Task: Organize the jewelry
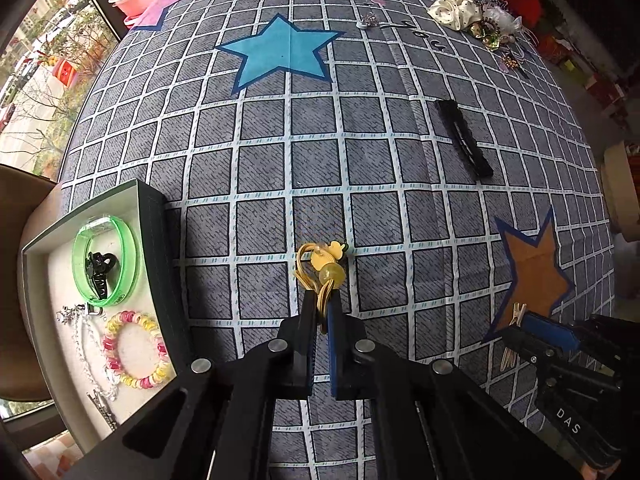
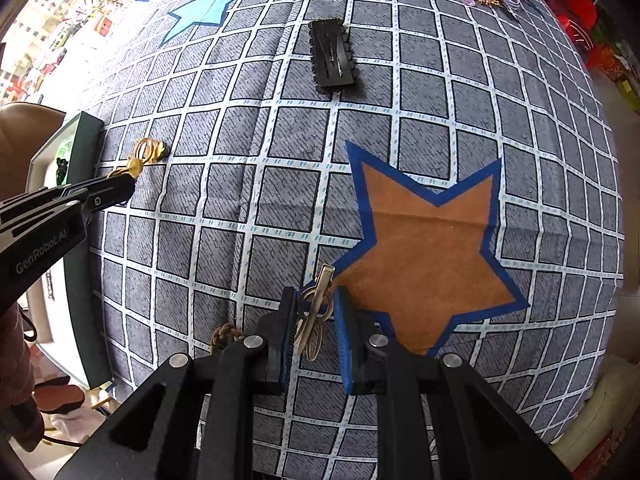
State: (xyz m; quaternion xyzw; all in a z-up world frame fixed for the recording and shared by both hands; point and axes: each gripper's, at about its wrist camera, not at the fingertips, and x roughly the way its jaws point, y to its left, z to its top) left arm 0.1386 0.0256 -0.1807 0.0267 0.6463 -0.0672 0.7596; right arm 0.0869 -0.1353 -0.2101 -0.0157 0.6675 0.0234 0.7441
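From the left wrist we saw our left gripper (image 1: 322, 312) with its jaws clenched on the yellow hair tie (image 1: 322, 270), whose bead and charm stood out past the tips over the checked table (image 1: 360, 160). At nine o'clock from the tips lay the open box (image 1: 150, 216), holding a green bangle (image 1: 130, 258) around a black claw clip (image 1: 100, 274), a pink-and-yellow coil bracelet (image 1: 136, 350) and a silver chain (image 1: 86, 340). A black hair clip (image 1: 464, 136) lay at one o'clock, a heap of jewelry (image 1: 476, 14) far off at one o'clock, and our right gripper (image 1: 520, 328) at three o'clock by the orange star (image 1: 536, 272).

From the right wrist we saw the right gripper (image 2: 316, 320) with jaws narrowed around a metal hair clip (image 2: 316, 308); whether the pads pressed it we could not tell. The left gripper (image 2: 124, 186) stood at ten o'clock, just beside the box (image 2: 86, 148)
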